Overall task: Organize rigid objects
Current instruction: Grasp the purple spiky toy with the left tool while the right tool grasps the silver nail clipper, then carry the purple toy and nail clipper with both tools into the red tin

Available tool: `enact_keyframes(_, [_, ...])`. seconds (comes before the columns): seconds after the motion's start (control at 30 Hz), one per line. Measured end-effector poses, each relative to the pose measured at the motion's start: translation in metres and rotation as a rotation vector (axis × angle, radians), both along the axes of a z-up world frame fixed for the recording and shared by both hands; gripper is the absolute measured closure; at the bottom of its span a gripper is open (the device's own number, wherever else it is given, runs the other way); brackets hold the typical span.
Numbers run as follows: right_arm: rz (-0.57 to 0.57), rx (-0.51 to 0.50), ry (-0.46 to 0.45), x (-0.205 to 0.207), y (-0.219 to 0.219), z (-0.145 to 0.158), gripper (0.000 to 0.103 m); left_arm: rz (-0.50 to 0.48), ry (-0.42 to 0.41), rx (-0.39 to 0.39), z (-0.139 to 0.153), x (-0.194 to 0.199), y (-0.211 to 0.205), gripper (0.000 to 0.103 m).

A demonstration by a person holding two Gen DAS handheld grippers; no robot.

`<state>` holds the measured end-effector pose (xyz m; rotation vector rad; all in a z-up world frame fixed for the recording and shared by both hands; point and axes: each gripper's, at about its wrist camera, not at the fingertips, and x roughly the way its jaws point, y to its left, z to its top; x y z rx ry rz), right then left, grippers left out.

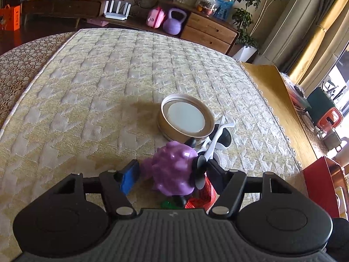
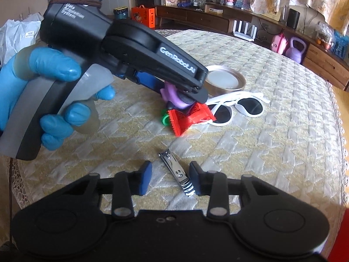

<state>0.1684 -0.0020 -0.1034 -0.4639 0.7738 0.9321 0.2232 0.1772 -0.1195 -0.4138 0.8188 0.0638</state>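
A quilted yellow-and-cream cloth (image 1: 109, 83) covers the round worktop that carries everything. The left hand-held gripper (image 1: 172, 174), gripped by a blue-gloved hand (image 2: 43, 91), has its fingers spread apart on either side of a purple knobbly toy (image 1: 172, 170), with the blue pad (image 1: 129, 178) just beside the toy. Beyond the toy sits a round gold tin (image 1: 185, 118) with a pale lid, and white-framed sunglasses (image 2: 235, 109) lie just beside the tin. A red snack packet (image 2: 189, 118) lies partly under the toy, touching the sunglasses, and a small green ring (image 2: 164, 119) lies at the packet's edge. The right hand-held gripper (image 2: 170, 180) stands open over a metal nail clipper (image 2: 177, 174), which lies tilted on the cloth near the right-hand finger.
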Motion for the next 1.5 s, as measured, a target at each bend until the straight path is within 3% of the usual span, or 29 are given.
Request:
enact_keyframes(0.1, [-0.008,-0.003,-0.015,-0.002,0.000,0.001,0.083,0.000,-0.001,0.007,0.001,-0.001,-0.001,0.036])
enact_keyframes(0.27, [-0.015,0.000,-0.028,-0.005,-0.002,0.002,0.092,0.007,0.000,0.013,0.002,-0.004,-0.001,0.036])
enact_keyframes(0.83, [-0.189,0.115,0.025,-0.001,-0.048,0.022,0.093,0.031,0.018,0.069,0.016,-0.029,-0.003,0.036])
enact_keyframes(1.5, [-0.353,0.259,0.020,-0.019,-0.122,0.070,0.092,-0.039,-0.061,0.055,0.075,-0.061,-0.039,0.036])
